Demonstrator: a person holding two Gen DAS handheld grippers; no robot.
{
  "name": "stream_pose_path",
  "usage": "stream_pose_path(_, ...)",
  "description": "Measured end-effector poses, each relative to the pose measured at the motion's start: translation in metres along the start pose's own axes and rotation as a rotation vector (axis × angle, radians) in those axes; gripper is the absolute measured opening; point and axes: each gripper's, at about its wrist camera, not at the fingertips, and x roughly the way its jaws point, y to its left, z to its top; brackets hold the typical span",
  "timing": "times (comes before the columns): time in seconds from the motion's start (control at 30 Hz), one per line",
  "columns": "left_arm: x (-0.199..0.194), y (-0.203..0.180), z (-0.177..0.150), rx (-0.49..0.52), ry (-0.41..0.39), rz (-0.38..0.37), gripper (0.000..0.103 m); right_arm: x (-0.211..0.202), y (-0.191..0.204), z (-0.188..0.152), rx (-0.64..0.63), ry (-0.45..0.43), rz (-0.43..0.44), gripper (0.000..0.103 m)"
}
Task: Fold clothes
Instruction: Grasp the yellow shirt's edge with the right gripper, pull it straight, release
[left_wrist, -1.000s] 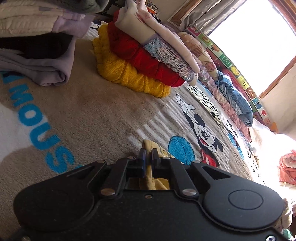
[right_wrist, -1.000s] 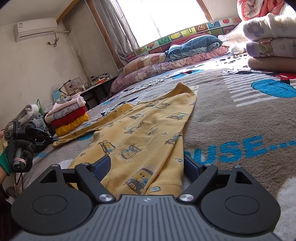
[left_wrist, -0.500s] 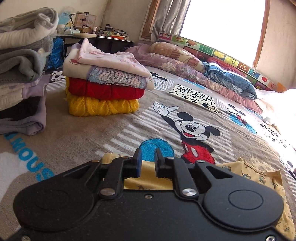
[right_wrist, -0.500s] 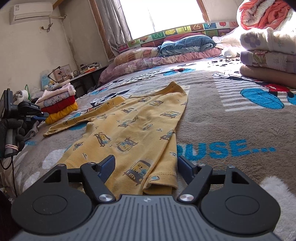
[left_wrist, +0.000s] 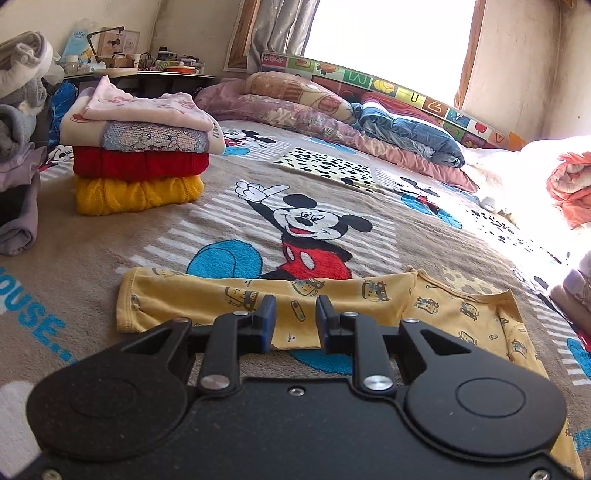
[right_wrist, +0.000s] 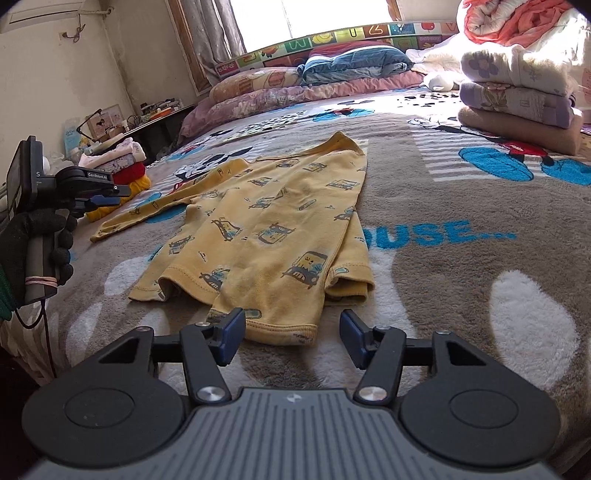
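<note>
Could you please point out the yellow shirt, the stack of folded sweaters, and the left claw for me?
yellow shirt (right_wrist: 280, 236): right wrist view, middle of its body.
stack of folded sweaters (left_wrist: 138, 160): left wrist view, red layer.
left claw (left_wrist: 292, 323): left wrist view, gap between fingertips.

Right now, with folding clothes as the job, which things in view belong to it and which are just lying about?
Belongs to the job:
yellow shirt
left gripper, open
right gripper, open

Just lying about:
stack of folded clothes
pillows
folded blankets
cluttered desk

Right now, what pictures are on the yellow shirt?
Little cartoon cars on the yellow shirt, clearest in the right wrist view.
</note>
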Motion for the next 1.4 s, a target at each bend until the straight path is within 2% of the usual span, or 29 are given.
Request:
stream_pose_path(0.07,0.000,-0.002,-0.002,0.002,0.001,-0.006,0.021,0.002,-0.002,-0.001,0.034,0.004,0.011,0.053)
stream_pose_path(0.13,0.000,-0.004,-0.004,0.007,0.004,-0.011,0.021,0.005,-0.005,-0.002,0.068,0.008,0.022,0.035)
stream_pose_path(0.17,0.001,-0.005,-0.005,0.010,0.008,-0.012,0.021,0.006,-0.006,-0.003,0.085,0.010,0.027,0.030)
stream_pose_path(0.23,0.002,-0.007,-0.008,0.016,0.015,-0.015,0.021,0.008,-0.008,-0.004,0.119,0.014,0.038,0.010)
stream_pose_path(0.33,0.004,-0.009,-0.009,0.021,0.021,-0.021,0.021,-0.001,-0.011,0.000,0.117,-0.011,0.035,0.009)
stream_pose_path(0.57,0.007,-0.012,-0.008,0.015,0.023,-0.041,0.022,-0.028,-0.029,0.026,0.079,-0.090,-0.037,0.008)
stream_pose_path(0.67,0.008,-0.015,-0.009,0.019,0.024,-0.053,0.029,-0.031,-0.046,0.042,0.059,-0.099,-0.079,0.008)
stream_pose_path(1.13,0.019,-0.024,-0.008,0.033,0.034,-0.063,0.029,-0.035,-0.129,0.126,0.021,-0.129,-0.249,0.008)
stream_pose_path(1.4,0.031,-0.031,-0.008,0.048,0.048,-0.066,0.029,-0.018,-0.184,0.153,0.069,-0.050,-0.325,0.008)
